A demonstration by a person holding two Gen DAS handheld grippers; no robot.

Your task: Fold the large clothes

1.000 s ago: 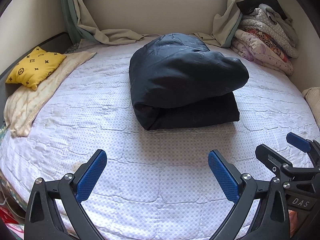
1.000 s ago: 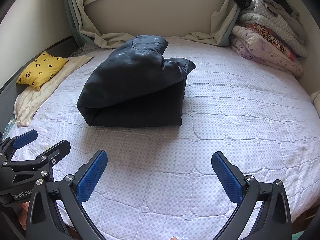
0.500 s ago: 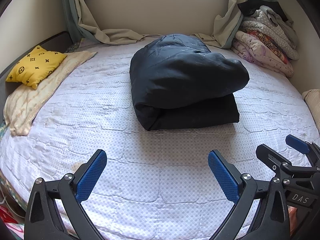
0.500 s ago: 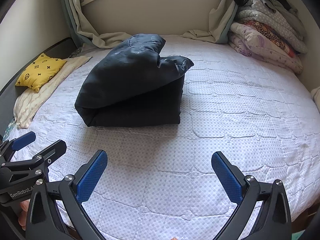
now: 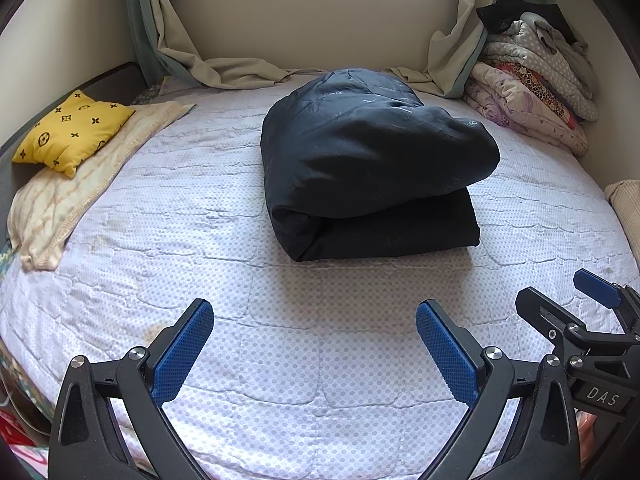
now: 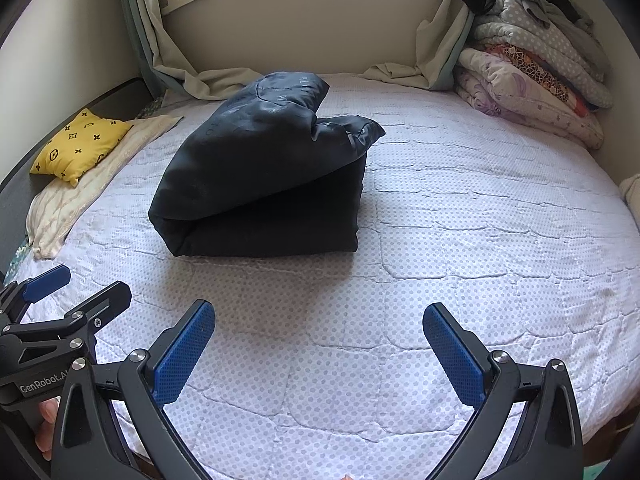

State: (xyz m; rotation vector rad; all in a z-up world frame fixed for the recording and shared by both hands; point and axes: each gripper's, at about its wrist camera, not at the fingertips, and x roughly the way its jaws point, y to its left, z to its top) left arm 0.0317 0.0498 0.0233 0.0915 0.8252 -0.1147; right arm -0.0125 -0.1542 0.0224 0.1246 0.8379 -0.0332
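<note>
At the far left edge of the bed a single yellow cushion with black motifs (image 5: 72,130) lies on a cream striped cloth (image 5: 68,200) that runs along that side. The white quilted bedspread (image 5: 320,320) is bare between that cloth and the middle, and bare again across the whole near strip below both tools. The left claw (image 5: 316,354) hangs over that near strip, its two blue ribbed pads spread wide with nothing between them. One dark navy folded padded garment (image 5: 368,160) sits in the middle of the bed, well apart from both claws, doubled into two thick layers; its rounded fold faces left and near, its loose ends point right, and its long axis runs from near to far toward the window wall. The right claw (image 6: 320,356) is likewise spread wide and empty, with open bedspread to the garment's right. One stack of folded patterned quilts (image 6: 532,84) fills the far right corner.
</note>
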